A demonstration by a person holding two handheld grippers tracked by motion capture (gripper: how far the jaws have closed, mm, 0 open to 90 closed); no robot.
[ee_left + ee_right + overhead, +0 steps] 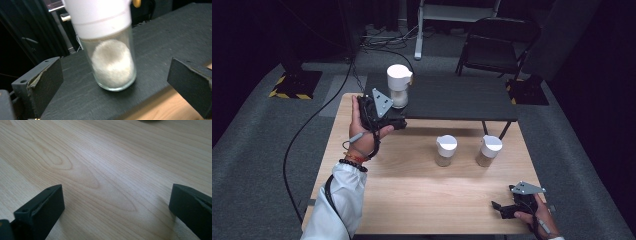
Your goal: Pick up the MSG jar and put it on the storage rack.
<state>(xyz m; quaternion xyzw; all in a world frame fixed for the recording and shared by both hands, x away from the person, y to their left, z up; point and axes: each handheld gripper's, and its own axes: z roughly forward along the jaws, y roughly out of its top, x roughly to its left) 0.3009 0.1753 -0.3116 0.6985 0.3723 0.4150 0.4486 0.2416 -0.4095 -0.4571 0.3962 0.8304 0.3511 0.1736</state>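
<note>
A glass jar with a white lid and white powder (399,86) (110,50) stands upright on the black raised shelf (452,97) near its front left edge. My left gripper (389,116) (115,82) is open just in front of it; the jar sits a little beyond the jaws, apart from both. Two more white-lidded jars (446,150) (488,150) with tan contents stand on the wooden table (412,185). My right gripper (502,207) (116,207) rests low at the table's front right corner, open, with bare wood between its jaws.
The black shelf (175,30) spans the back of the table on thin legs. A folding chair (494,45) and cables lie on the floor behind. The person's white-sleeved left arm (339,200) crosses the table's left side.
</note>
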